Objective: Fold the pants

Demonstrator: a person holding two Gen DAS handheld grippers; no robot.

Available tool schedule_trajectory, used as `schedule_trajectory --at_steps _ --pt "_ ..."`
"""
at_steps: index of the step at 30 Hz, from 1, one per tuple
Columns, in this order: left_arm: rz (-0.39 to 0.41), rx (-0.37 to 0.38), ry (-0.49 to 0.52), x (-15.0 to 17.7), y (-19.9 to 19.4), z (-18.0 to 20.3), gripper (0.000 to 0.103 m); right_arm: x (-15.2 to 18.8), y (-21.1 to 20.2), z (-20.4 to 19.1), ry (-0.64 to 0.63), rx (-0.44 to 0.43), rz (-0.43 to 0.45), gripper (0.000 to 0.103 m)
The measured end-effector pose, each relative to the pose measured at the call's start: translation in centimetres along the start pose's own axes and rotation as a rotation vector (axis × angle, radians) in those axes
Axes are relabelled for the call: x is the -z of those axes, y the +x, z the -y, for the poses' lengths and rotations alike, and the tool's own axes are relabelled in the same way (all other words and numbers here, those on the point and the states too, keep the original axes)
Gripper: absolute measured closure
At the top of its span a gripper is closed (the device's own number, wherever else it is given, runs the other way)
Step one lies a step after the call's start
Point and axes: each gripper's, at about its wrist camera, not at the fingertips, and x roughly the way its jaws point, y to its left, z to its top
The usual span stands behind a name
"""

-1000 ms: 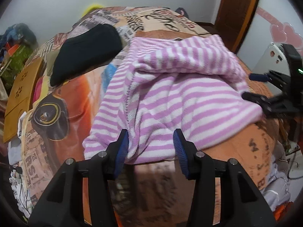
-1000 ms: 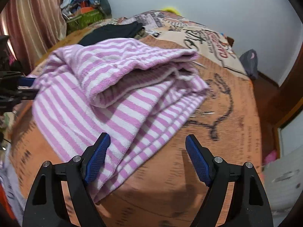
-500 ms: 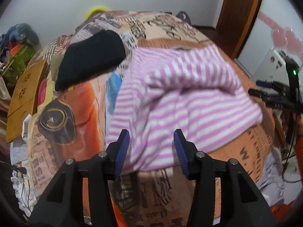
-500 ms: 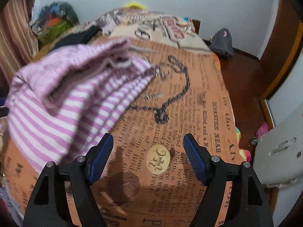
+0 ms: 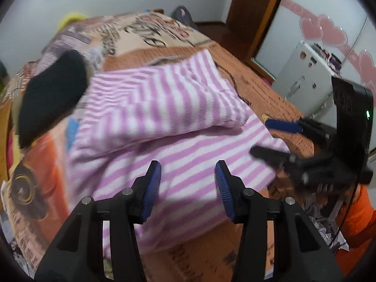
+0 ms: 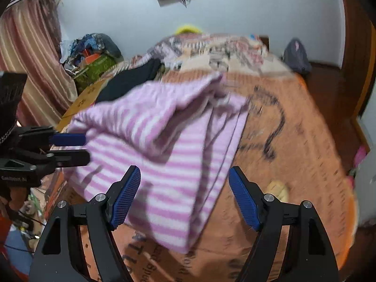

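The pink-and-white striped pants [image 5: 164, 117] lie folded over on the orange printed bed cover, one layer doubled on top. My left gripper [image 5: 188, 183] is open and empty just above their near edge. My right gripper [image 6: 184, 197] is open and empty above the pants' [image 6: 169, 145] near right corner. The right gripper also shows in the left wrist view [image 5: 277, 138] at the pants' right edge. The left gripper shows in the right wrist view [image 6: 77, 148] at their left edge. Both views are blurred.
A black garment [image 5: 49, 94] lies on the bed to the left of the pants. A white cabinet [image 5: 305, 75] and wooden door [image 5: 253, 11] stand to the right. Clutter [image 6: 91, 56] and a striped curtain [image 6: 30, 65] are at the far left.
Both grippers have let go of the pants and stand open. The right gripper swung away to the right, then back over the pants. The left gripper has moved forward over the fabric.
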Motion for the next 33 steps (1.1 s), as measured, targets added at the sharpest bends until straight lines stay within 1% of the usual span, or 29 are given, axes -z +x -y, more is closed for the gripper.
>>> schedule_trajectory --at_steps 2,4,7,9,11,13,14,17,22,25,26,27,28,30,33 --pt "-0.008 -0.014 0.017 -0.7 1.1 0.1 0.055 0.5 0.2 0.5 0.045 -0.024 0.005 0.029" --pt "0.002 -0.009 0.019 -1.6 1.6 -0.1 0.055 0.6 0.2 1.0 0.082 -0.05 -0.003 0.029" --pt "0.011 -0.042 0.008 -3.3 2.4 -1.0 0.055 0.6 0.2 0.7 0.068 -0.041 0.005 0.028" --pt "-0.001 -0.051 -0.015 -4.2 3.1 -2.0 0.055 0.6 0.3 0.3 0.047 -0.028 0.015 0.028" --pt "-0.012 -0.046 -0.041 -5.2 4.0 -3.0 0.055 0.7 0.1 0.6 0.055 -0.036 0.015 0.028" --pt "-0.005 -0.07 -0.042 -6.1 4.5 -3.7 0.055 0.6 0.3 1.1 0.077 -0.055 0.012 0.028" --pt "-0.003 -0.095 -0.04 -6.7 4.9 -4.1 0.055 0.7 0.2 1.2 0.087 -0.06 0.012 0.027" --pt "-0.01 -0.072 -0.079 -8.2 5.6 -6.0 0.057 0.9 0.3 1.5 0.106 -0.07 0.015 0.026" --pt "0.006 -0.099 -0.142 -10.6 6.1 -9.0 0.058 0.9 0.2 1.4 0.101 -0.067 0.017 0.024" --pt "0.005 -0.15 -0.163 -11.5 6.8 -10.6 0.058 0.9 0.3 1.5 0.101 -0.069 0.015 0.023" --pt "0.01 -0.193 -0.167 -11.8 7.0 -11.2 0.059 0.9 0.4 1.5 0.102 -0.07 0.014 0.023" --pt "0.012 -0.216 -0.172 -12.0 6.9 -11.7 0.058 0.8 0.4 1.6 0.104 -0.069 0.014 0.022" --pt "0.015 -0.219 -0.179 -12.2 6.8 -12.1 0.058 0.8 0.4 1.6 0.104 -0.067 0.014 0.022" --pt "0.035 -0.202 -0.223 -12.3 5.8 -13.3 0.058 0.7 0.5 1.7 0.108 -0.065 0.014 0.022" --pt "0.072 -0.196 -0.236 -11.6 3.4 -13.7 0.058 0.6 0.5 1.7 0.111 -0.056 0.015 0.021"
